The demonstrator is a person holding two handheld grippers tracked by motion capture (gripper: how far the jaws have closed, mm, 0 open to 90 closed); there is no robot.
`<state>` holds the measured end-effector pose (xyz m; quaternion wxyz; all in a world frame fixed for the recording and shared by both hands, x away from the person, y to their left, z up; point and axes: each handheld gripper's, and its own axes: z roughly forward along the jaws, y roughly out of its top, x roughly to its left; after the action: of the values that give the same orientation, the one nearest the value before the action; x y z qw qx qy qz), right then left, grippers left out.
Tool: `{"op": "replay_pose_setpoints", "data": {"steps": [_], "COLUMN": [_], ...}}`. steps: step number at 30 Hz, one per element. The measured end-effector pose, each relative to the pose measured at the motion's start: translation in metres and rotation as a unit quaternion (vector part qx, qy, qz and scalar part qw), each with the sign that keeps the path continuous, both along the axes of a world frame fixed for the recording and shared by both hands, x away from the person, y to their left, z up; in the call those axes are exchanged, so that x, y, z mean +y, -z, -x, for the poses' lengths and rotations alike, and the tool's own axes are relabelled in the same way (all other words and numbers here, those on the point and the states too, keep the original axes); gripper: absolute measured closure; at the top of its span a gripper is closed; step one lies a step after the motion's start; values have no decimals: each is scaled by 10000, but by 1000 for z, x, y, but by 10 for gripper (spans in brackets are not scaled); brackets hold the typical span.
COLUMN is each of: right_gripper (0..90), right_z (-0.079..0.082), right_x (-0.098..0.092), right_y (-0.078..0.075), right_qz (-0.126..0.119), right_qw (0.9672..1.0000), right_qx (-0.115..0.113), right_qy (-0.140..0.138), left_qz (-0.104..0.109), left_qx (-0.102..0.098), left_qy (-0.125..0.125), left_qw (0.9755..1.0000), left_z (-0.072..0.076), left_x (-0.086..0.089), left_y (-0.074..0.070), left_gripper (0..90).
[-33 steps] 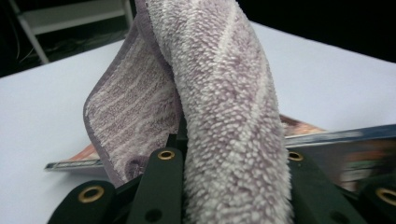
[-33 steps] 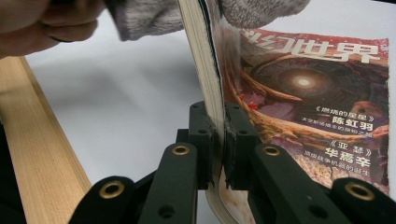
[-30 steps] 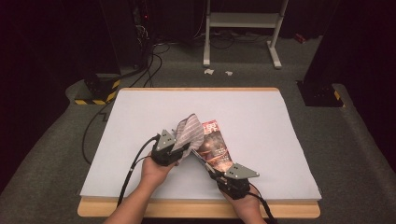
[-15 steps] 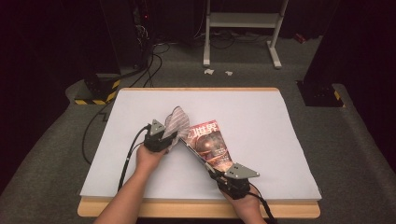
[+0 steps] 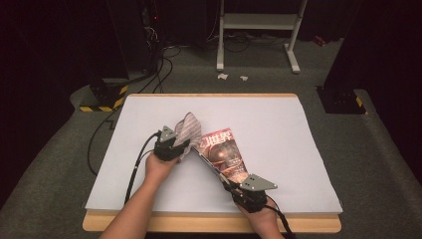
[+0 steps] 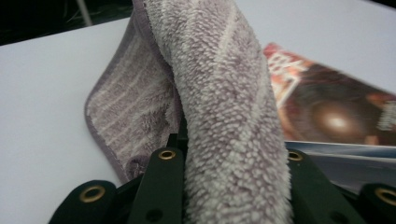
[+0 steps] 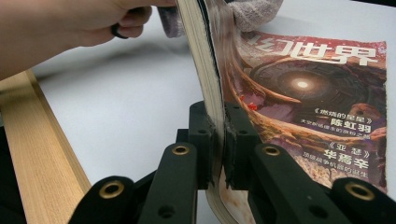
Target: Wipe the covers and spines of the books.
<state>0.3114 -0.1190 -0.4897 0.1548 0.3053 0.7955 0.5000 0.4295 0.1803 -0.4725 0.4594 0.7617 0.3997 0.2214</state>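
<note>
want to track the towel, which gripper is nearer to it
Left. The left gripper is shut on the towel; the right gripper clamps the magazine edge, nearer the table's front.

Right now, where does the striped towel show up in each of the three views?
High view: towel left of centre, bunched above the left gripper.
Left gripper view: middle, draped over the fingers.
Right gripper view: top edge, behind the pages.
Shared landmark: the red magazine beside it.
</note>
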Motion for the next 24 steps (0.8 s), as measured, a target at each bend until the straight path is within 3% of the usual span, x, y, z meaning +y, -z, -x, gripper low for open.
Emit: {"op": "replay_pose_setpoints", "data": {"steps": [8,16,19,24], "right_gripper": [835,835,835,834], "right_z": [0,0,0,0], "right_x": [1,1,2,2], "right_y": [1,2,2,2], "right_qz": [30,29,35,47], "right_qw": [10000,10000,10000,10000], "right_qx": [4,1,2,1], "right_qy": [-3,-7,-6,-13], "left_qz": [264,333,277,321], "left_qx": [-218,-504,-621,-649], "left_qy": [496,1020,1119,1208], "left_qw": [9982,9929,9914,9900], "left_z": [42,85,97,108], "left_x": [-20,-46,-54,-60], "left_y": [-14,-33,-38,-42], "left_gripper": [727,725,724,722]}}
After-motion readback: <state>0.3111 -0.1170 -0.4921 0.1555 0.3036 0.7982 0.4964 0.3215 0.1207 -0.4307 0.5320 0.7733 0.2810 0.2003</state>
